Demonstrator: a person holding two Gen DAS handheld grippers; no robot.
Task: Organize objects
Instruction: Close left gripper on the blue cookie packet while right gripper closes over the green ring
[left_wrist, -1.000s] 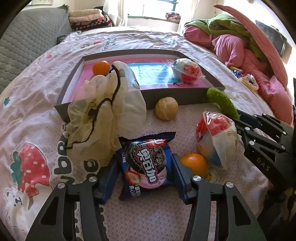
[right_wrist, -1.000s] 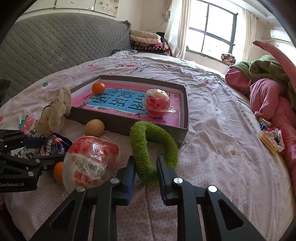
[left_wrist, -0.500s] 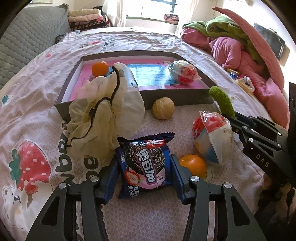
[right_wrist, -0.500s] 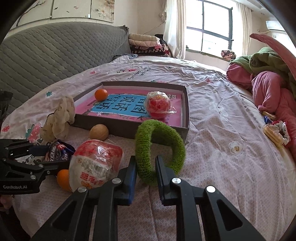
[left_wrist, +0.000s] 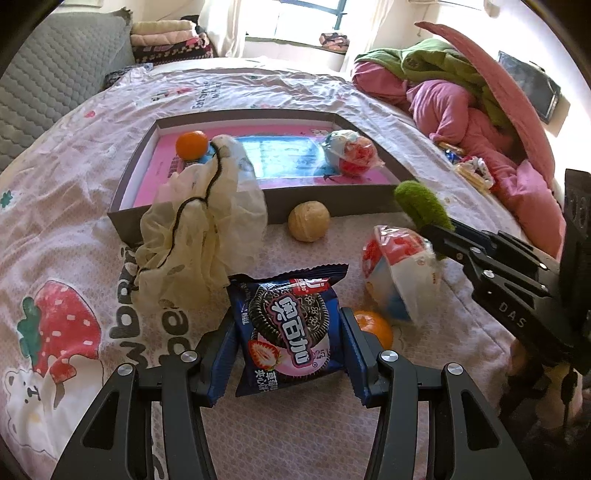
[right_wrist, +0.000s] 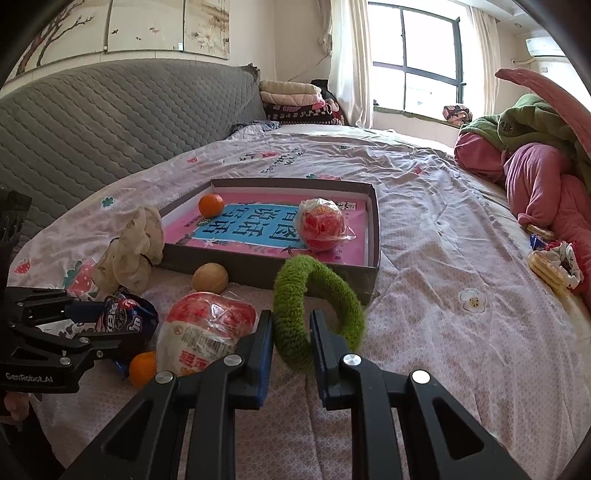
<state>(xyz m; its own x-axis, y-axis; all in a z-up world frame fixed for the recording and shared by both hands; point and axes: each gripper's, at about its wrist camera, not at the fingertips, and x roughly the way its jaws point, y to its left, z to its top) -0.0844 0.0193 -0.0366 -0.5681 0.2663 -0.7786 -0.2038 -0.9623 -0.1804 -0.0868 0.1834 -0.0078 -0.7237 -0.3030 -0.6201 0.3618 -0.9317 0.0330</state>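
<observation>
Your right hand-held gripper (right_wrist: 291, 341) pinches the green fuzzy ring (right_wrist: 316, 308) upright on the bed (right_wrist: 461, 343), just before the grey tray (right_wrist: 373, 236) holding an orange (right_wrist: 211, 205) and a wrapped red snack (right_wrist: 322, 224)

Daylight from the window (right_wrist: 413, 62) behind my bed (right_wrist: 424, 236) blows out the glass; everything stays sharp, though the fisheye bends and darkens every corner.
</observation>
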